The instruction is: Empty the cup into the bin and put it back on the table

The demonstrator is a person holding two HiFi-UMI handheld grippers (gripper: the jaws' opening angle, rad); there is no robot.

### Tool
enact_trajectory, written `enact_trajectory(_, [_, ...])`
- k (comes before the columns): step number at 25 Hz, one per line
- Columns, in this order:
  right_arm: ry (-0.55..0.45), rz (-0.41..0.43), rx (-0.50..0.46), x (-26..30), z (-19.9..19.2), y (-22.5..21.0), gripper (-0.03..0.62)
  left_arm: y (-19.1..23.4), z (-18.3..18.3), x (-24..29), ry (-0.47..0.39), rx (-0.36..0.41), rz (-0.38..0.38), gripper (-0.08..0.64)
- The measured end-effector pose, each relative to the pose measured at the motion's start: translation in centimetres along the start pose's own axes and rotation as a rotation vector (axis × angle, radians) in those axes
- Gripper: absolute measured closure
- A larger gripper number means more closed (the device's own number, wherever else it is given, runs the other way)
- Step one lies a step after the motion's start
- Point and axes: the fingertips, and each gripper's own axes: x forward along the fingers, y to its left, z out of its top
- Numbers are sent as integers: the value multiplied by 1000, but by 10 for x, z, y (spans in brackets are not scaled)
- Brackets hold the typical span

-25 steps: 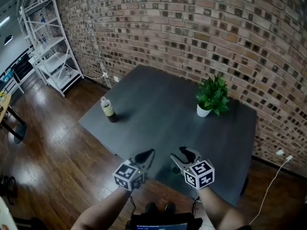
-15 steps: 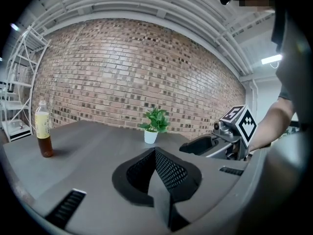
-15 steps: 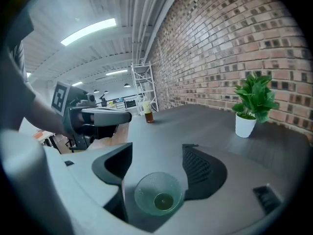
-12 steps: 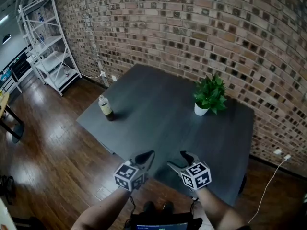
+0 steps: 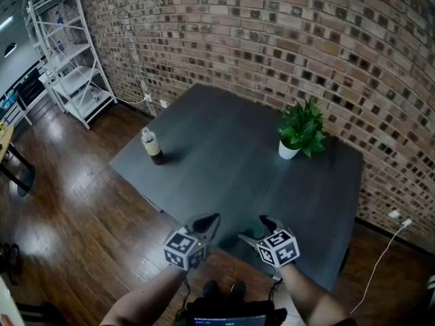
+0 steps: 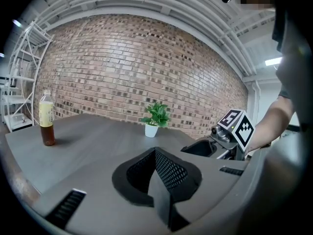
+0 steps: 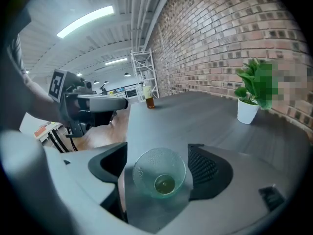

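A clear, greenish plastic cup [image 7: 160, 173] stands upright on the dark grey table [image 5: 224, 141] near its front edge. It looks empty. The cup [image 5: 254, 233] is between the jaws of my right gripper [image 5: 253, 229]. Those jaws are opening, and a gap shows on each side of the cup in the right gripper view, so my right gripper [image 7: 159, 166] is open. My left gripper [image 5: 206, 221] hovers just left of it at the table's edge, its jaws together with nothing in them. No bin is in view.
A bottle of brown drink [image 5: 152, 147] stands at the table's left side. A small potted plant [image 5: 299, 131] stands at the back right near the brick wall. A white metal shelf [image 5: 64, 60] is far left on the wooden floor. A white cable [image 5: 380, 263] lies on the floor at right.
The right gripper's jaws have spread apart from the cup, which stays standing on the table. The left gripper has held its place.
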Motion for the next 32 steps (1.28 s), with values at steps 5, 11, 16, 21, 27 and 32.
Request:
enact_trajectory(5, [35, 8, -4, 3, -10, 2, 195, 4, -20, 0, 26, -23, 13, 558])
enact_trajectory(11, [57, 11, 6, 7, -23, 1, 124, 7, -39, -2, 49, -45, 26, 558])
enact_trajectory(16, [54, 28, 22, 10, -33, 4, 124, 10, -55, 0, 82, -42, 42, 558])
enact_trajectory(21, [52, 49, 37, 14, -43, 4, 124, 20, -72, 3, 113, -58, 100, 558])
enact_trajectory(27, [27, 59, 47, 21, -49, 2, 126, 26, -92, 7, 146, -71, 118, 558])
enact_trajectory(32, [27, 63, 56, 28, -54, 1, 126, 22, -99, 13, 181, -28, 111, 558])
